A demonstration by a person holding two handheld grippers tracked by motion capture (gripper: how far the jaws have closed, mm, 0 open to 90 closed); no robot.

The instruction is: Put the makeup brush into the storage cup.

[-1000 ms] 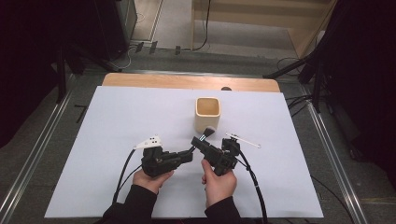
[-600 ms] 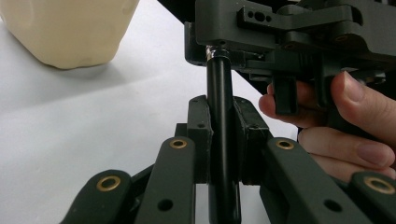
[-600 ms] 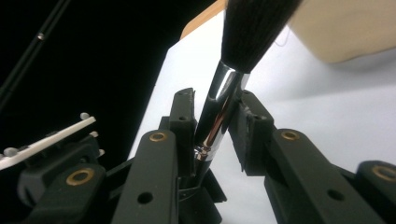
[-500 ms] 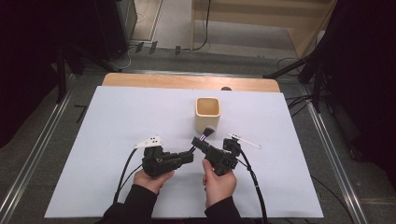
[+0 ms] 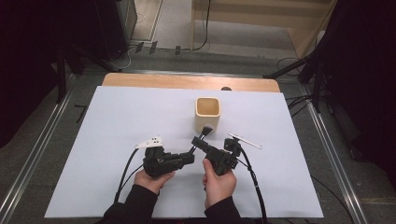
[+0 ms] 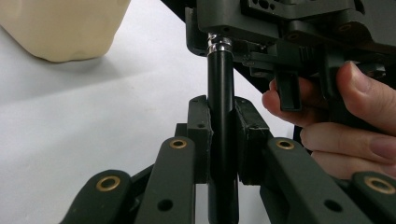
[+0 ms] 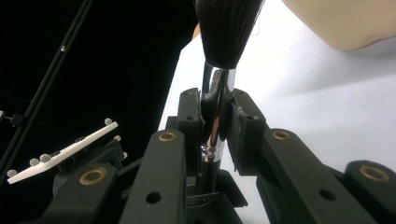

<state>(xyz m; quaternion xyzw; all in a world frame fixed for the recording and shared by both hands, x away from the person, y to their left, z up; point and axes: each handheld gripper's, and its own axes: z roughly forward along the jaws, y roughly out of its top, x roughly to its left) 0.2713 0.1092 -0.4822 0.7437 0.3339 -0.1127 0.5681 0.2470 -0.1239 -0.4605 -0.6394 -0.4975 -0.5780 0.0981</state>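
a makeup brush (image 5: 200, 138) is held above the white worktop (image 5: 116, 121), just in front of a cream cup (image 5: 208, 113). the left gripper (image 6: 222, 140) is clamped on its black handle; the right gripper (image 7: 215, 125) has just been closing and now pinches the shiny, probably slippery ferrule. it looks light and rigid, with soft bristles.

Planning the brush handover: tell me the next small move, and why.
Probably open the left tongs. Both tongs clamp the brush: left on its black handle, right tongs on the silver ferrule, having just closed there. The cup stands just beyond.
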